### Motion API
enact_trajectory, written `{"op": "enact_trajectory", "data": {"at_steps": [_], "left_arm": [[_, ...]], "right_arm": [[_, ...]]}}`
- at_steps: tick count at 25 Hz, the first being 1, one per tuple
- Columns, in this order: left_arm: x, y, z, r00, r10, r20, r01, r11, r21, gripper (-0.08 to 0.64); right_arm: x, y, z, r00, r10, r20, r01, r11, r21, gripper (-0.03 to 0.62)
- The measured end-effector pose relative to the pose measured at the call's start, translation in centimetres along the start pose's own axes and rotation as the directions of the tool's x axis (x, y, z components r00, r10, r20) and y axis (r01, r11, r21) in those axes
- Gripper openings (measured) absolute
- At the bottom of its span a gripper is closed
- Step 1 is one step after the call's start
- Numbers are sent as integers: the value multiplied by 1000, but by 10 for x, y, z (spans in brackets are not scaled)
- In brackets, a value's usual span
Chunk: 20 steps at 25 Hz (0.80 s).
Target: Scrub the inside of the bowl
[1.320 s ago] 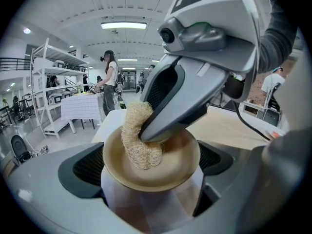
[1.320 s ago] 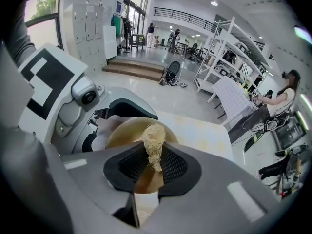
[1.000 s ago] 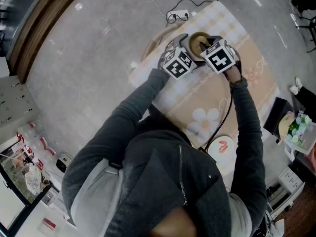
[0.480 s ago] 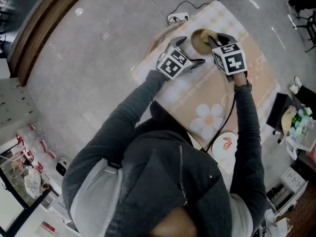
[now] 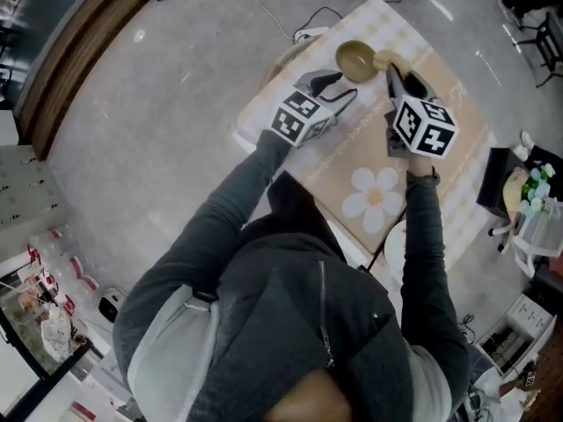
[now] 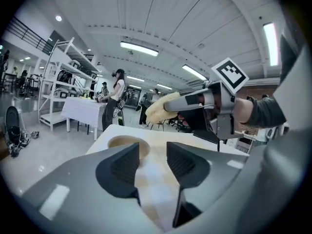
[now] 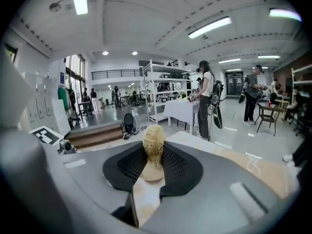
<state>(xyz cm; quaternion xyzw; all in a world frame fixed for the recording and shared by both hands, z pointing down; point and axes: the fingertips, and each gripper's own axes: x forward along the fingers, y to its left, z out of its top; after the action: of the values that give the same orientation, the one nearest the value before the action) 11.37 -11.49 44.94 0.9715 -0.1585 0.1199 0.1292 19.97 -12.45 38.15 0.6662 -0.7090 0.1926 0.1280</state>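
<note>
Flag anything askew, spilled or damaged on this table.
Nothing stands out. The bowl sits upright on the table with no spill visible; the right tool clamps the yellow scrubber, held beside the bowl, not inside.

The bowl lies open from above. The right tongs, clamping a scrubber, crowd its right rim; the left tongs, closing on nothing, stand at its near-left. Bare worktop lies between them.
</note>
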Motion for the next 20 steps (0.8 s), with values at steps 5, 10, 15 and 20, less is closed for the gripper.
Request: {"op": "enact_trajectory", "data": {"at_steps": [5, 10, 15, 20], "left_arm": [[-23, -39, 12, 999, -9, 34, 6, 997, 82, 96], [-48, -54, 9, 997, 21, 71, -24, 999, 43, 11], [-76, -76, 7, 993, 41, 108, -42, 999, 2, 11], [-102, -92, 18, 979, 101, 178, -97, 995, -26, 11]], "right_arm": [[-39, 17, -11, 996, -11, 89, -1, 992, 126, 83], [-72, 37, -19, 986, -32, 163, -1, 980, 200, 83], [-109, 59, -36, 971, -79, 224, 25, 972, 232, 83], [-134, 81, -57, 958, -124, 257, 64, 971, 230, 83]]}}
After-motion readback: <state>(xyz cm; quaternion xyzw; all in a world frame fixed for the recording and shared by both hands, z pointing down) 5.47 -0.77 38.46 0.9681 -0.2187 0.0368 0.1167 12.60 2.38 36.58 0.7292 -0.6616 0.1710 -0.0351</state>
